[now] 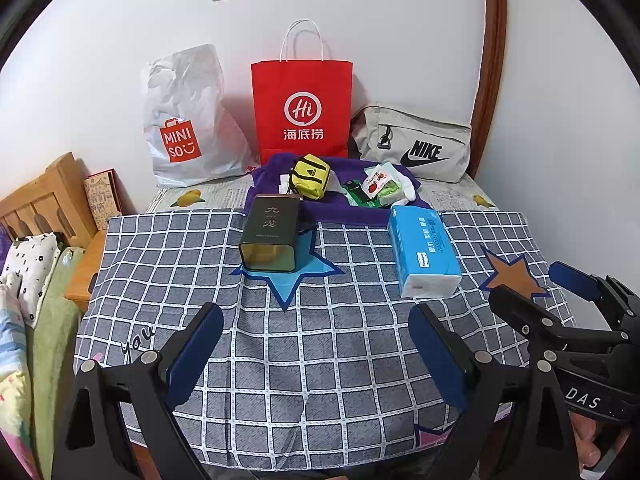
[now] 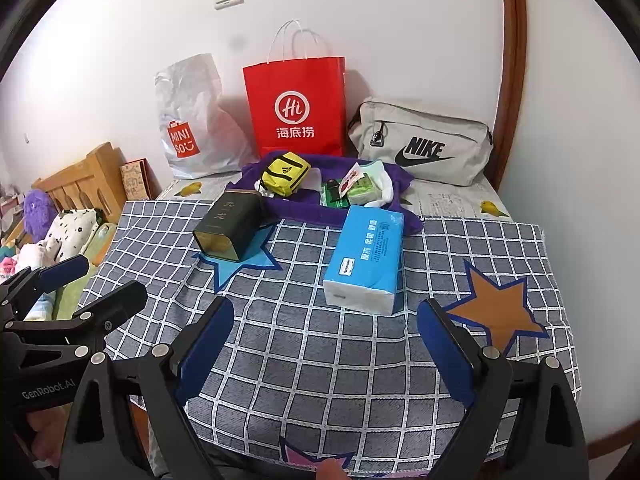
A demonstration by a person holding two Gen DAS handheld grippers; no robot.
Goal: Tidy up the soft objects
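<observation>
Both claws, left (image 1: pixel 316 354) and right (image 2: pixel 326 354), gape empty over the checked cloth (image 1: pixel 320 360); tissue pack (image 2: pixel 366 258) lies nearest, a soft squeeze needed.

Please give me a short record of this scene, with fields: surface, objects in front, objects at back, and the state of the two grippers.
surface: checked cloth with star patches
front left: dark tin, lying on a blue star
front right: blue tissue pack
middle: purple towel holding yellow pouch and small packets
back: white Miniso bag, red paper bag, grey Nike bag
left gripper: open, empty
right gripper: open, empty
</observation>
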